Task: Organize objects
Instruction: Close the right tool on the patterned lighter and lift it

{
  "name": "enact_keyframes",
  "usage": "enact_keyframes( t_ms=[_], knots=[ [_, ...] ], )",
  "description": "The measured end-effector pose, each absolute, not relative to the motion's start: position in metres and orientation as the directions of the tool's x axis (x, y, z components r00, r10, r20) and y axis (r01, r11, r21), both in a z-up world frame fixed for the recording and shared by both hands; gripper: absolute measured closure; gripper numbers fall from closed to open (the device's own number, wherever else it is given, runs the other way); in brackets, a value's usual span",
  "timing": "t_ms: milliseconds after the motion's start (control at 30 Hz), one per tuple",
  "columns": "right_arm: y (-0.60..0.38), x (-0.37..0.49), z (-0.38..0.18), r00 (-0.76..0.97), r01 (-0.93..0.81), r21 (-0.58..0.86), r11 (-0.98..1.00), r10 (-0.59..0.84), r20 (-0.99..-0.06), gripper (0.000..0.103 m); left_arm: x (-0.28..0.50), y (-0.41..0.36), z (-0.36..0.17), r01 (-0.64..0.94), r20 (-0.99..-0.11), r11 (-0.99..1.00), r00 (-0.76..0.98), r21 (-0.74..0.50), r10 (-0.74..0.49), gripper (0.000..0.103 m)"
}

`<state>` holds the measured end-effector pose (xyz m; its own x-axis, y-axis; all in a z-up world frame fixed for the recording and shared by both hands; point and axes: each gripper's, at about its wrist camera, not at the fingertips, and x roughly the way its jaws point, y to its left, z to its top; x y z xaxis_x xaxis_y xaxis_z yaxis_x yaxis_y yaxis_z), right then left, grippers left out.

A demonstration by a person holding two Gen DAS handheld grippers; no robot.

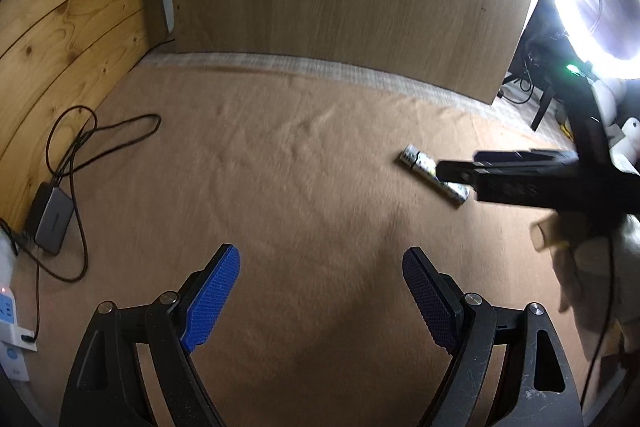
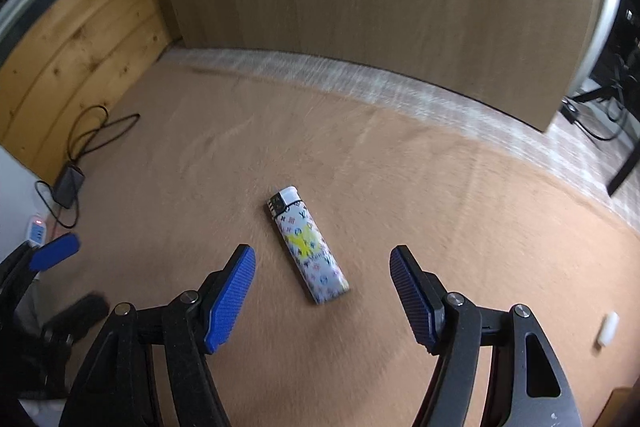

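Right gripper point(image 2: 322, 291) spread wide, lighter point(image 2: 306, 249) lying flat between and just ahead of its pads, skewed to the closing line; looks staged for a pinch. Left gripper point(image 1: 320, 297) also spread, holding nothing, parked well left of it.

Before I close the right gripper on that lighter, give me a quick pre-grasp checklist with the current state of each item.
1. Right gripper open wide enough for the lighter: ok.
2. Lighter lies between the fingers: ok, though it sits skewed to the gripper's axis.
3. Fingers down at lighter level: cannot tell; the right wrist view is blurred.
4. Nothing touching the lighter on the brown cloth: ok.
5. Left gripper open and holding nothing, away from the lighter: ok.
6. Small white object at the right stays outside the grasp: ok.
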<state>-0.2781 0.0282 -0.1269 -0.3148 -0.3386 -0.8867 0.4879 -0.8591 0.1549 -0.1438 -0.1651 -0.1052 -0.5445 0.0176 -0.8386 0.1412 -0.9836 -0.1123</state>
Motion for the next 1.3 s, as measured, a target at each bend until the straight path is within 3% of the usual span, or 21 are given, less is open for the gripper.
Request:
enact_keyframes(
  t_ms=[467, 733, 933, 1300],
  knots=[
    [-0.003, -0.289, -0.155, -0.327, 0.527, 0.002, -0.850, -0.205, -0.923, 0.044, -0.127, -0.170, -0.099, 0.143, -0.836, -0.982, -0.548, -0.126, 0.027, 0.017],
    [-0.006, -0.282, -0.151, -0.313, 0.550, 0.010, -0.835, -0.217, -0.924, 0.069, -0.123, -0.167, -0.093, 0.145, -0.830, -0.982, -0.557, -0.125, 0.024, 0.017],
    [0.001, -0.275, -0.149, -0.311, 0.549, 0.029, -0.836, -0.236, -0.921, 0.079, -0.119, -0.163, -0.089, 0.145, -0.828, -0.982, -0.560, -0.125, 0.023, 0.017],
    [0.036, -0.251, -0.147, -0.299, 0.487, 0.113, -0.866, -0.286, -0.910, 0.082, -0.114, -0.145, -0.089, 0.134, -0.832, -0.982, -0.554, -0.135, 0.039, 0.017]
  ],
)
